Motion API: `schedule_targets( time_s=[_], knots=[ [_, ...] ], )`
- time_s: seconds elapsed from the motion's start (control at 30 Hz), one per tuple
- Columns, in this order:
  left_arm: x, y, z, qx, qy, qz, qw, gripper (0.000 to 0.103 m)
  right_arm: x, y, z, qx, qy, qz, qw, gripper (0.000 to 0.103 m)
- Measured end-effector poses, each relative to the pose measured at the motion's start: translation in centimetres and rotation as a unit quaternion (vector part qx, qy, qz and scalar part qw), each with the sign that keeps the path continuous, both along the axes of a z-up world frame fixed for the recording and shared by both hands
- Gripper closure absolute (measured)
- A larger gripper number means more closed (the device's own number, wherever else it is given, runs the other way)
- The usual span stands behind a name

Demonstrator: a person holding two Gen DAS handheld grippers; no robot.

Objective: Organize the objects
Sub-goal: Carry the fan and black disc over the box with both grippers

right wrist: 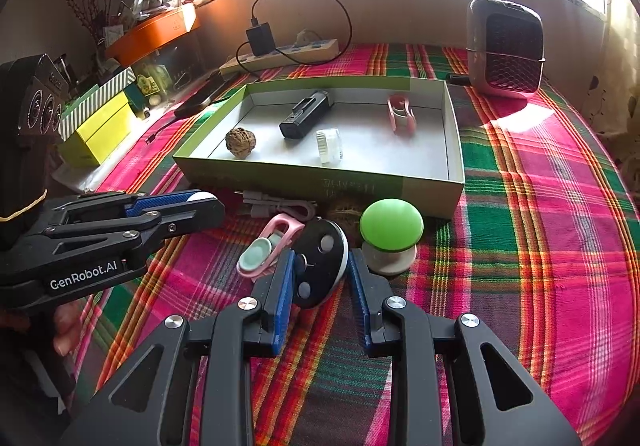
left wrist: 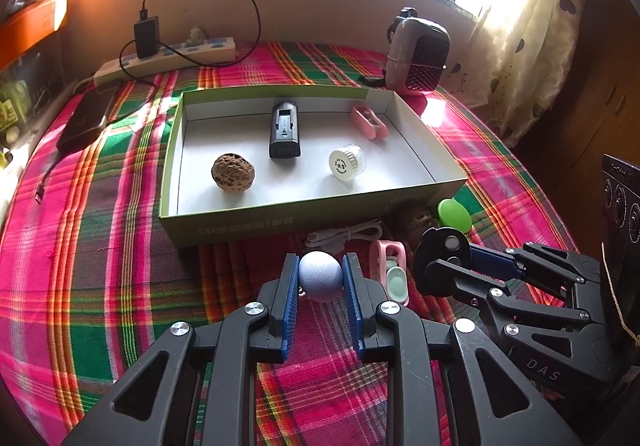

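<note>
My left gripper is shut on a pale lilac ball just above the plaid cloth, in front of the green box. My right gripper is shut on a black round disc; the disc also shows in the left wrist view. The box holds a walnut, a black device, a white jar and a pink clip. In front of it lie a pink-and-mint clip, a green knob, a white cable and a second walnut.
A pink heater stands back right. A power strip with a charger lies at the back, a dark phone back left. Yellow and striped boxes sit off the table's left edge.
</note>
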State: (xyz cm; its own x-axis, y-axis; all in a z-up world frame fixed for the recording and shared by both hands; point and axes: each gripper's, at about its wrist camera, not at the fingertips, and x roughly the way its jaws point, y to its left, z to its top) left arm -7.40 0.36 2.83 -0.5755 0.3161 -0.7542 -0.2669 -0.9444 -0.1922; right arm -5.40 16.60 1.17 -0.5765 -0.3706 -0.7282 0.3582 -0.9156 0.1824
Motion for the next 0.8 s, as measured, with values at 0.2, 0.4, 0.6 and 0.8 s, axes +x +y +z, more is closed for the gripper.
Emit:
schedule_targets(
  time_s=[0.2,0.4,0.6,0.8],
  knots=[
    [0.1,0.3,0.8,-0.015,0.016,0.002,0.9998,0.083,0.0,0.4,1.1,-0.010,0.010,-0.001,1.000,0.075],
    [-0.2,0.3,1.6,-0.011,0.025,-0.002,0.9996,0.083,-0.3,0.6,2.4,-0.017,0.024,-0.001,1.000,0.075],
    [-0.8,-0.1,2.3,-0.004,0.033,0.004,0.9994,0.083,-1.4,1.2,3.5,-0.023,0.033,-0.006,0.999,0.075],
    [-1.9,-0.3,2.5,0.001,0.033,0.012,0.9994,0.083,-3.4,1.4,4.3,-0.022,0.035,-0.011,0.999,0.075]
  ],
)
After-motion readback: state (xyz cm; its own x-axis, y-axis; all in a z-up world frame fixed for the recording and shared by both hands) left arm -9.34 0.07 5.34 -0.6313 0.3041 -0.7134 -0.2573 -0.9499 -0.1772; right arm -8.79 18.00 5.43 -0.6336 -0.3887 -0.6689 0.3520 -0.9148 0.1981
